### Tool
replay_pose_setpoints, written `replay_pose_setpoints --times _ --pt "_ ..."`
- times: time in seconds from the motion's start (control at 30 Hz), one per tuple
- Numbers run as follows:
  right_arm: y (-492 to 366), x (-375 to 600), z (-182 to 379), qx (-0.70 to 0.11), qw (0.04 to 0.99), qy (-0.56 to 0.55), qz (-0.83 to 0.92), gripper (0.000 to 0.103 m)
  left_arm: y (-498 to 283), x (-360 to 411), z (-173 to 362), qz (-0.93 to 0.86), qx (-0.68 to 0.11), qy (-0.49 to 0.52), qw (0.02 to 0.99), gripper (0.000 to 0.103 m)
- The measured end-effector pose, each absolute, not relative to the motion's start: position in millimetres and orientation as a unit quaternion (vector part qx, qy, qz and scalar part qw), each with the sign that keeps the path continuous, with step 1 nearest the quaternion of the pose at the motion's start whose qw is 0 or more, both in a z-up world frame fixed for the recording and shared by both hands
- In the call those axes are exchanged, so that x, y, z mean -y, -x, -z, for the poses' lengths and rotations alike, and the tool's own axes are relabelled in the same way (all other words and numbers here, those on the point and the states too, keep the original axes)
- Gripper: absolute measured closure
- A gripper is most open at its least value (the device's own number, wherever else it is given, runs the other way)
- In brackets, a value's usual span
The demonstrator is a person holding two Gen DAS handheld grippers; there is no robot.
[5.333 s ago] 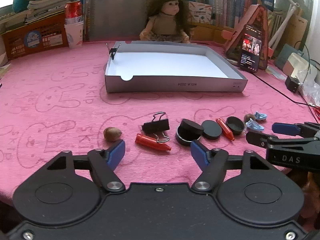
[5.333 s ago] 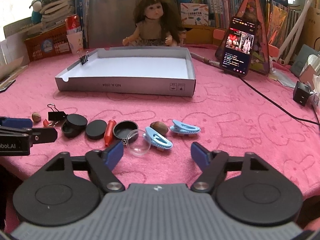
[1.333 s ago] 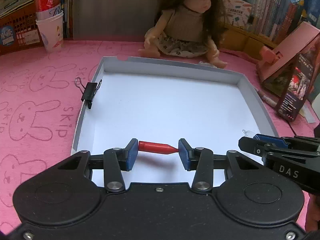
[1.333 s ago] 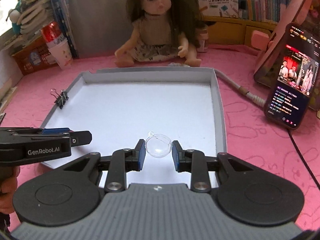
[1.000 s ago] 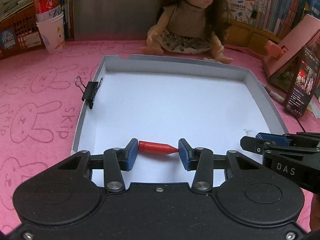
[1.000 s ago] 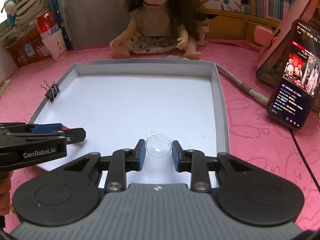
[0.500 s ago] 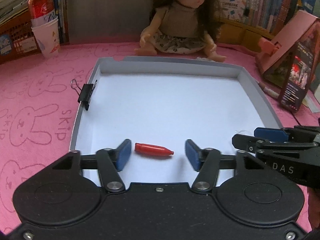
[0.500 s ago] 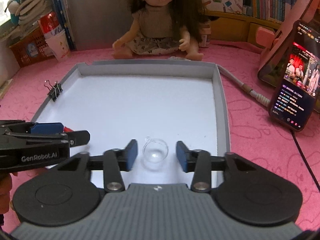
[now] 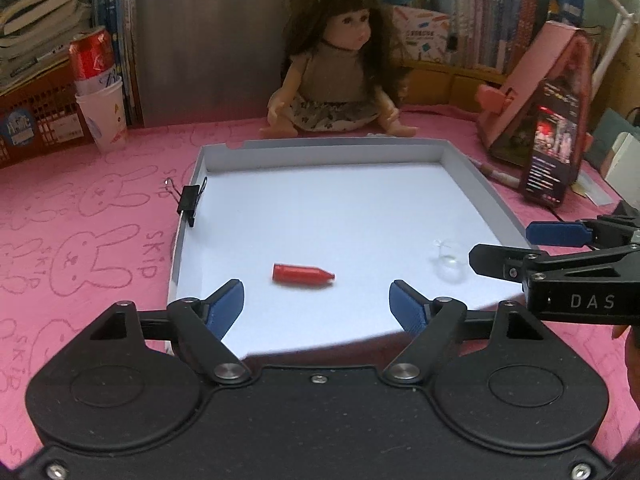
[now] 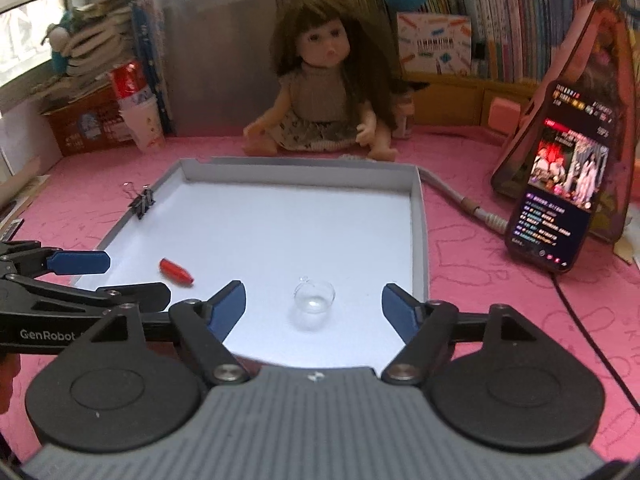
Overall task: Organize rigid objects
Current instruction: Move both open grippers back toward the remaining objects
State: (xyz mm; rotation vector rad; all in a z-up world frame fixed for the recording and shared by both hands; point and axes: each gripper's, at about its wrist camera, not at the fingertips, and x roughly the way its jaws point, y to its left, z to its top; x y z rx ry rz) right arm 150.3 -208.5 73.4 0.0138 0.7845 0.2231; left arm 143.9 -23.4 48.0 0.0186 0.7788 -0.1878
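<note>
Two small things lie in the white tray (image 9: 496, 208): a red cap (image 9: 302, 274) near the front-left, a clear dome (image 10: 314, 298) front-right, well apart. Both look light & stiff; the dome is prob. slippery and thin, so take it across its rim, the cap across its length. Left tool (image 9: 316, 306) & right tool (image 10: 314, 308) are both opening, nothing gripped. A black clip (image 9: 190, 200) sits on the tray's left wall; doll (image 10: 320, 92) & phone (image 10: 560, 196) stand clear on the pink tabletop (image 9: 80, 240).
</note>
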Motion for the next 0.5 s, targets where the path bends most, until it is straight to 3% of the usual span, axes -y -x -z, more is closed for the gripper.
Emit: replay_pose_setpoints --times 0.5 --pt "-67 201 -74 -0.312 0.944 0.009 -0.106 0.011 -64 9 -36 0.094 -0.357 0.007 0.929 0.023"
